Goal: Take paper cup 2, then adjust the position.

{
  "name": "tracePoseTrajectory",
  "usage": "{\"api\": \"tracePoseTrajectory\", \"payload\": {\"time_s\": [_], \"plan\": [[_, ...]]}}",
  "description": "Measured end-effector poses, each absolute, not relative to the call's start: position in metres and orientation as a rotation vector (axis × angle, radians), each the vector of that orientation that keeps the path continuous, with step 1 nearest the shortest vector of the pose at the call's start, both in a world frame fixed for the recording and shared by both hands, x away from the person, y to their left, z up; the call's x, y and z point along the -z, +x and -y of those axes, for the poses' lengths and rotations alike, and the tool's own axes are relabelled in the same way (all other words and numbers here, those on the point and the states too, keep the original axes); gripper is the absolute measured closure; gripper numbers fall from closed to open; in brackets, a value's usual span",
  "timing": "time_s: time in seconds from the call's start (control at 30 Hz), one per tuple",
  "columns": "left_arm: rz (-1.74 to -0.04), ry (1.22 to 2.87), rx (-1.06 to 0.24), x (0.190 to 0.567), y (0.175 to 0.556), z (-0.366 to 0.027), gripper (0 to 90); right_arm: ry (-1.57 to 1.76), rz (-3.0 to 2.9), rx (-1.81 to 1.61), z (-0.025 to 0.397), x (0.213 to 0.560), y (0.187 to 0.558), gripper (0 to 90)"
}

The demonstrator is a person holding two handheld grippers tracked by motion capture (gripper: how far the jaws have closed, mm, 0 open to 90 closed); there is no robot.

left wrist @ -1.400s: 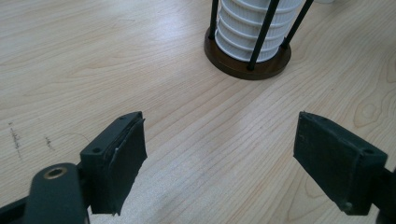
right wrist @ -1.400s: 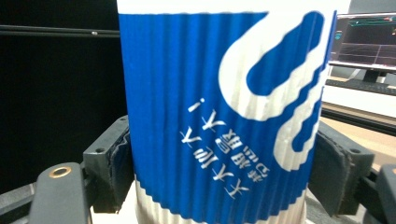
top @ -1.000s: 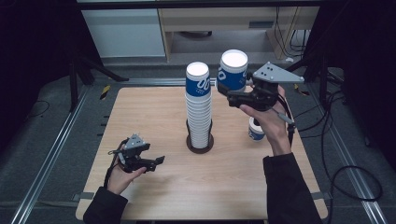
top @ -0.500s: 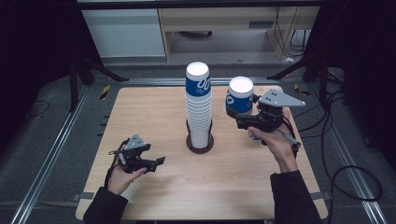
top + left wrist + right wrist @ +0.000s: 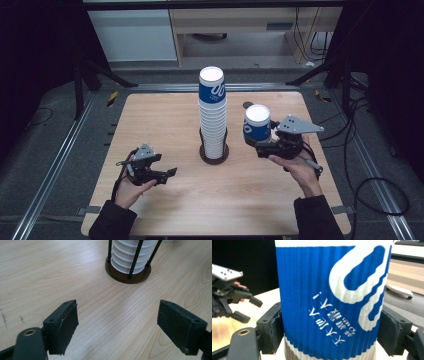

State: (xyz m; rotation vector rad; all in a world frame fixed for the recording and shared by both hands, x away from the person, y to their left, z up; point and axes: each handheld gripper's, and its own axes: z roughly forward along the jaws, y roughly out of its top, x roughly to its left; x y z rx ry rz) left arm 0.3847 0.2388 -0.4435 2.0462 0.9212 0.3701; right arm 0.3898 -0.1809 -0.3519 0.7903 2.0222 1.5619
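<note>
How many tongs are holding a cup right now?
1. The right tongs are shut on a blue cup, right of the cup stack. The left tongs are open and hold nothing, low over the table.

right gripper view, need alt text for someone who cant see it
A blue paper cup with white swirl and white lettering sits clamped between the right gripper's two black jaws. At left, farther off, the left gripper rests over the wooden table.
</note>
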Motion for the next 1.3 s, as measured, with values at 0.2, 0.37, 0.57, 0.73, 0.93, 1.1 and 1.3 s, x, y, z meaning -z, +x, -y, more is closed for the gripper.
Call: {"api": "tracePoseTrajectory", "payload": {"time_s": [0.2,0.37,0.57,0.73,0.93,1.1,1.3], "plan": [[-0.918,2.042,-0.361,0.442,0.384,-0.239,16.5,0.759,-2.086,-1.548,0.181,0.37,0.385,20.1],[-0.91,2.038,-0.349,0.44,0.383,-0.238,16.5,0.739,-2.144,-1.51,0.178,0.379,0.384,20.0],[-0.896,2.036,-0.332,0.438,0.382,-0.237,16.5,0.69,-2.211,-1.469,0.17,0.387,0.381,19.9],[-0.876,2.044,-0.324,0.436,0.38,-0.234,16.8,0.618,-2.272,-1.473,0.161,0.39,0.377,19.9],[-0.839,2.062,-0.298,0.433,0.377,-0.23,16.5,0.517,-2.374,-1.432,0.144,0.399,0.376,19.9],[-0.8,2.07,-0.287,0.429,0.374,-0.225,16.3,0.465,-2.445,-1.405,0.132,0.407,0.378,19.9],[-0.762,2.075,-0.258,0.426,0.371,-0.22,16.3,0.389,-2.538,-1.346,0.118,0.417,0.378,19.9]]}}
